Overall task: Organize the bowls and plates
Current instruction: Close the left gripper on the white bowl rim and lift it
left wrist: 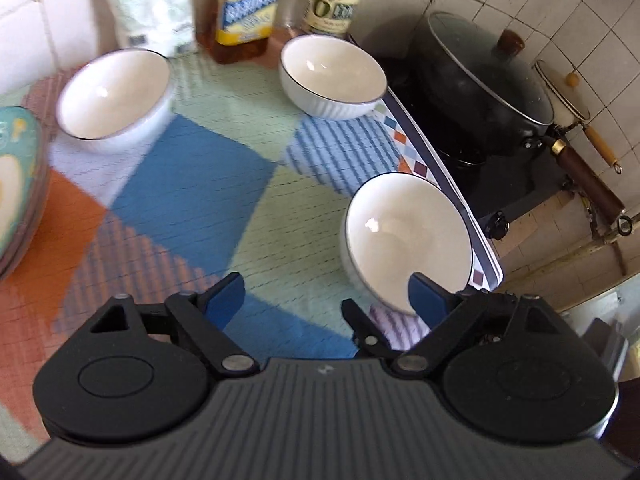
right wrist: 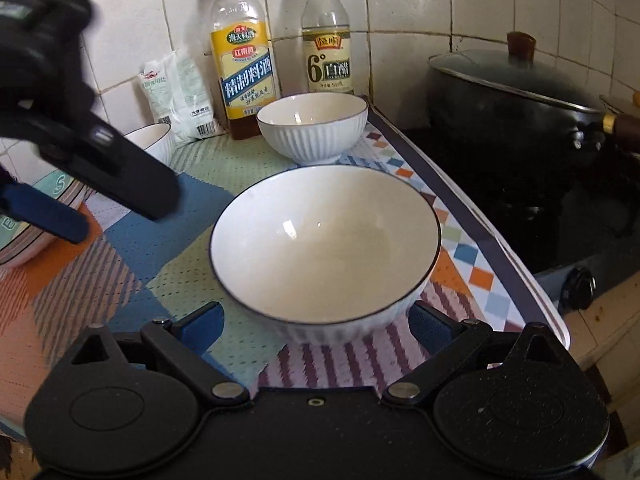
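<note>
Right wrist view: the right hand-held gripper (right wrist: 316, 322) is spread wide, grasping nothing, its blue pads flanking the near bowl (right wrist: 325, 248) low on either side without touching it.
Left wrist view: the left hand-held gripper (left wrist: 326, 300) is also released and empty, hovering above the patterned mat (left wrist: 192, 200); its right pad overlaps that same near bowl (left wrist: 404, 236) in the picture, though contact cannot be told.
Landmark: the near bowl, standing upright on the mat on the bench.
Other bowls: the far bowl (right wrist: 312, 126) is behind the landmark, in front of two bottles (right wrist: 244, 52); a third bowl (left wrist: 114, 96) is well to its left, by a white bag (right wrist: 178, 92).
Plates: a stack of patterned plates (left wrist: 18, 188) lies far left of the landmark, at the mat's edge.
Stove side: a lidded black pot (right wrist: 516, 88) sits right of the landmark, off the mat.
Look: white, glossy inside, thin dark rim line, ribbed outer wall, empty.
Step in hand: likely picking up the near bowl to nest it with another.
Doing it well: the wall is too broad to straddle, so pinch the rim, one pad inside and one outside; glaze looks slippery, so close firmly and lift level.
</note>
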A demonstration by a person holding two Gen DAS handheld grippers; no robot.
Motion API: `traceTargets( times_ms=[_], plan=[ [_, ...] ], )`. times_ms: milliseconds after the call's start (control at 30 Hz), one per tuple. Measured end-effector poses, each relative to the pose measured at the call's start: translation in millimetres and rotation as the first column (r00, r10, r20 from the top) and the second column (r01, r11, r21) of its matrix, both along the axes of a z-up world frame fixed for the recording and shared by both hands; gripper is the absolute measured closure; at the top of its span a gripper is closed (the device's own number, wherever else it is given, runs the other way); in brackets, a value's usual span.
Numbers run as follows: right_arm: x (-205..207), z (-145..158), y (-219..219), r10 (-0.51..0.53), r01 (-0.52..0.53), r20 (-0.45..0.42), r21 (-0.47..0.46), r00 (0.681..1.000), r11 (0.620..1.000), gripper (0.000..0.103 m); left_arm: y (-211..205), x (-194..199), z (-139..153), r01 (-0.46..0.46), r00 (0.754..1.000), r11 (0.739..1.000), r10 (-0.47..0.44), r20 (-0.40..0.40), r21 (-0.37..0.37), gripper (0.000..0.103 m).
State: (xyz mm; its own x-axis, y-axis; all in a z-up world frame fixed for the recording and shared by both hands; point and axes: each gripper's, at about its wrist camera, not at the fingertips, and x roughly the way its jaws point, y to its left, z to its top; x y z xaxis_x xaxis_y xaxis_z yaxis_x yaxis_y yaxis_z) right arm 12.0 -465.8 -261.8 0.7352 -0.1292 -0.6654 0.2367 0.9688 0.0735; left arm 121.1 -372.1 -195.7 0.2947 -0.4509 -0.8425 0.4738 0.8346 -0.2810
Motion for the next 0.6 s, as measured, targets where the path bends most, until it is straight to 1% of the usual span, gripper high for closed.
traceTargets(
  times_ms=[33,67,133,167,233,300,333,467,600],
  plan=[
    [1.4,-1.6,-3.8,0.009,-0.009,0.012,-0.001,1.000,1.000,0.003,-6.7,2.2,-6.4,-0.002,1.000,1.000,0.001,-0.005,-0.011,0.026],
    [2.8,-2.9,-6.2,0.017,-0.017,0.021,0.000,1.000,1.000,0.003,-13.6,4.3,-13.1,-0.005,1.000,1.000,0.005,-0.012,-0.014,0.029],
    [7.7,-5.2,-12.5,0.043,-0.044,0.039,0.013,0.998,0.999,0.001,-26.1,8.6,-25.9,-0.008,0.999,1.000,0.009,-0.033,0.004,0.047],
    [9.3,-7.1,-14.5,0.056,-0.056,0.047,0.016,0.997,0.998,0.001,-30.1,10.5,-31.8,-0.016,0.999,1.000,0.016,-0.047,0.010,0.050],
    [11.9,-10.2,-17.5,0.075,-0.076,0.065,0.020,0.995,0.997,0.000,-34.7,12.7,-40.8,-0.030,0.997,0.999,0.031,-0.065,0.012,0.065],
    [13.2,-12.3,-18.6,0.089,-0.091,0.071,0.020,0.993,0.996,0.000,-36.4,12.7,-46.3,-0.028,0.997,1.000,0.029,-0.077,0.015,0.074],
    [13.6,-13.1,-19.0,0.097,-0.099,0.072,0.021,0.993,0.995,0.001,-36.9,12.6,-46.7,-0.022,0.997,1.000,0.022,-0.080,0.007,0.077],
    [16.3,-12.1,-21.1,0.112,-0.114,0.081,0.025,0.990,0.993,0.000,-41.7,9.6,-46.4,0.007,0.999,0.999,-0.005,-0.054,0.043,0.079],
    [14.4,-8.5,-17.0,0.120,-0.122,0.084,0.023,0.989,0.992,0.001,-41.4,6.7,-39.9,0.022,1.000,0.997,-0.020,-0.023,0.073,0.080]
  ],
)
